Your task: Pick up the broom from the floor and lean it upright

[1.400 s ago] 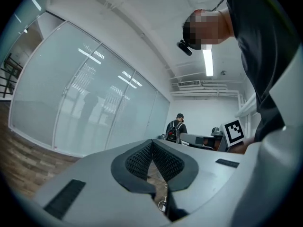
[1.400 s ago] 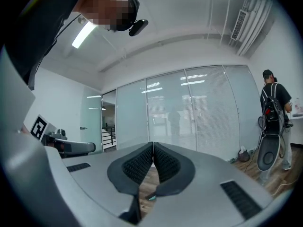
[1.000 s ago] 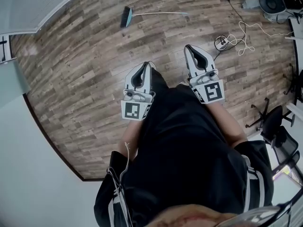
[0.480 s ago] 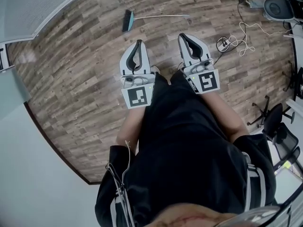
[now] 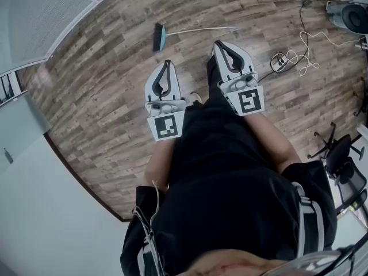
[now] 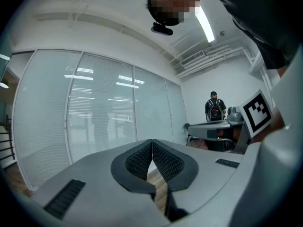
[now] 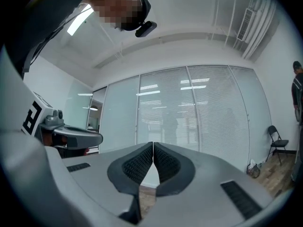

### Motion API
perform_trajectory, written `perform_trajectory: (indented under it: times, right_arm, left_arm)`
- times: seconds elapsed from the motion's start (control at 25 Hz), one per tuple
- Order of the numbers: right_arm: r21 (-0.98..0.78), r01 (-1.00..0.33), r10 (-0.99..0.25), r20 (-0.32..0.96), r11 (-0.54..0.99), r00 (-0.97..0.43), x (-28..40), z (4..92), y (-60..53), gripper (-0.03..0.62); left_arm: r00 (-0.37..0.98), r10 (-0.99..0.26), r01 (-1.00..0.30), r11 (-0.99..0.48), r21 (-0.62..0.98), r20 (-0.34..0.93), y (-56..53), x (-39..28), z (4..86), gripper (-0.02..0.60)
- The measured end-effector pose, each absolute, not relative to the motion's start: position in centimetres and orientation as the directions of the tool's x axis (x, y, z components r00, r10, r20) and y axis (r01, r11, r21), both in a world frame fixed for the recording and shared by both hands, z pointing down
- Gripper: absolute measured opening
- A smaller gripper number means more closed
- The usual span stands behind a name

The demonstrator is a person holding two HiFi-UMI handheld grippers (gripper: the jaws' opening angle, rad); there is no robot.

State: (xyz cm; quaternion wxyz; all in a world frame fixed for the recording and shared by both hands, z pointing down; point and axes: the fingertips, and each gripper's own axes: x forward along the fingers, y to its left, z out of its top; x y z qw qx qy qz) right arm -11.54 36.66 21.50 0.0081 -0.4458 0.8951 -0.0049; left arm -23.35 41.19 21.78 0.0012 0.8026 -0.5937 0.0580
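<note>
The broom [image 5: 172,33] lies flat on the wood floor ahead of me, its teal bristle head at the left and its thin pale handle running to the right. My left gripper [image 5: 167,64] is held out level over the floor, short of the broom, its jaws shut with nothing between them. Beside it on the right, my right gripper [image 5: 219,43] is also shut and empty, its tip near the handle's line. In the left gripper view [image 6: 152,143] and the right gripper view [image 7: 153,146] the pads meet; the broom is not seen there.
A glass wall with blinds [image 7: 199,112] stands ahead. Cables and a power strip [image 5: 286,58] lie on the floor to the right, a fan [image 5: 351,15] beyond them. An office chair [image 5: 340,154] is at the right edge. A person with a backpack [image 6: 214,109] stands by a desk.
Both grippers have moved forward over the floor toward the broom, side by side. Their jaws stayed shut. The broom has not moved on the floor.
</note>
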Motion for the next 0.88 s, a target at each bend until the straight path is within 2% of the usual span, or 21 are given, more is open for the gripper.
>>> perform_trajectory:
  times: [0.24, 0.4, 0.64, 0.76, 0.88]
  right_arm:
    - [-0.024, -0.802, -0.802, -0.023, 0.597, -0.597, -8.0, 24.0, 23.9, 0.018]
    - [-0.049, -0.782, -0.782, 0.032, 0.621, -0.623, -7.0, 27.7, 18.3, 0.018]
    - [-0.083, -0.849, -0.848, 0.056, 0.522, -0.527, -4.6, 35.2, 12.0, 0.018]
    - [-0.077, -0.872, -0.871, 0.057, 0.484, -0.488, -4.2, 40.6, 10.3, 0.018]
    - [-0.061, -0.876, -0.874, 0.054, 0.479, -0.482, -4.0, 46.8, 9.6, 0.018]
  left_arm:
    - [0.342, -0.910, -0.925, -0.369, -0.085, 0.233, 29.6, -19.6, 27.5, 0.021]
    - [0.345, -0.844, -0.867, -0.454, -0.204, 0.410, 23.7, -18.4, 34.3, 0.021]
    - [0.433, -0.711, -0.831, -0.553, -0.060, 0.555, 17.3, -18.2, 49.9, 0.021]
    - [0.491, -0.597, -0.734, -0.676, -0.068, 0.634, 17.0, -16.8, 59.5, 0.023]
    - [0.555, -0.459, -0.632, -0.775, -0.008, 0.694, 18.3, -14.9, 68.0, 0.023]
